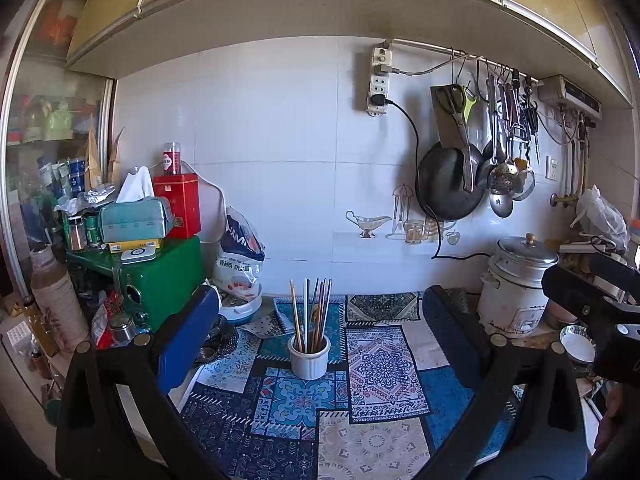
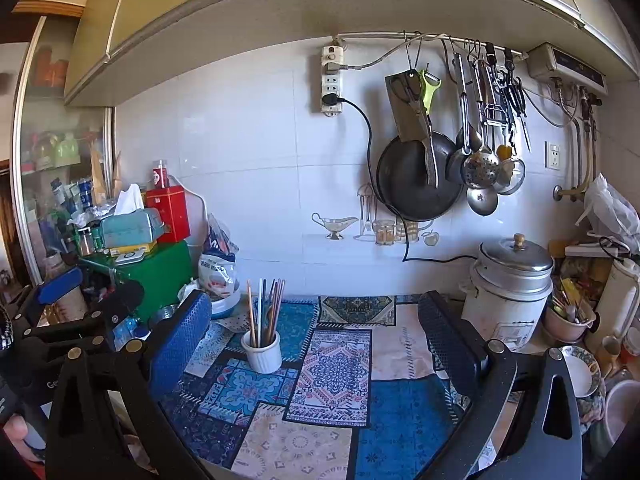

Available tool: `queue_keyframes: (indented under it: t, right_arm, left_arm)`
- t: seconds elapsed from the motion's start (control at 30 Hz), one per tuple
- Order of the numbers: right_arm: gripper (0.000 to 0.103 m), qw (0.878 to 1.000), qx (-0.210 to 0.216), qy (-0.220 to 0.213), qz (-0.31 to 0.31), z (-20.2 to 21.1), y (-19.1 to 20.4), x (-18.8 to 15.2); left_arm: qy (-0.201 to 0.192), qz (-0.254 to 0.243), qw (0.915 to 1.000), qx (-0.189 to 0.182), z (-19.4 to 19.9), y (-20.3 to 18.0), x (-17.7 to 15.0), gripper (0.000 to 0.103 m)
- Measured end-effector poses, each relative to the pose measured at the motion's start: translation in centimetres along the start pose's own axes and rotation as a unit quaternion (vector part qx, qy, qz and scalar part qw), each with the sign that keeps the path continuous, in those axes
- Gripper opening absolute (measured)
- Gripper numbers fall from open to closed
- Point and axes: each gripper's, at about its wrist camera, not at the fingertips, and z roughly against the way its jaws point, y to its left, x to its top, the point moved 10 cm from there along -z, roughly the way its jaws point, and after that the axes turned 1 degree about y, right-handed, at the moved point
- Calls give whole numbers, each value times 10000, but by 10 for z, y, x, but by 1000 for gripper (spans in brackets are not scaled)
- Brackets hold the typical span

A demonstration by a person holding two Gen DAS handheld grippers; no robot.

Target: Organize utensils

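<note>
My left gripper (image 1: 320, 332) spread wide, nothing between fingers; same for my right gripper (image 2: 316, 332). One white cup (image 1: 309, 356) upright on patchwork mat (image 1: 372, 364), between left fingers in view, well beyond tips. In cup: about eight chopsticks (image 1: 312, 312), standing; exact count unclear. One rice cooker (image 1: 516, 284) right of cup. One black pan (image 1: 448, 184) on wall above and right of cup.

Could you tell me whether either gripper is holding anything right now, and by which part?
Nothing is held: the left gripper and right gripper are both open, above the patterned mat.
</note>
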Motion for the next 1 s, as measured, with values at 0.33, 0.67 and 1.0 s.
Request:
queue_keyframes:
  t: [0.33,0.67,1.0]
  right_arm:
    - [103,10000,-41,30,26,-3,-1,-1]
    - [103,9999,-101,17,21,-1,-3,-2]
    - [103,9999,-132,4,8,0,-6,0]
  left_arm:
    - [0,-27,10000,19,-4,0,0,102]
    - [-33,-63,10000,-42,-3,-3,2,102]
    - [-61,4,9999,-111,0,-3,5,102]
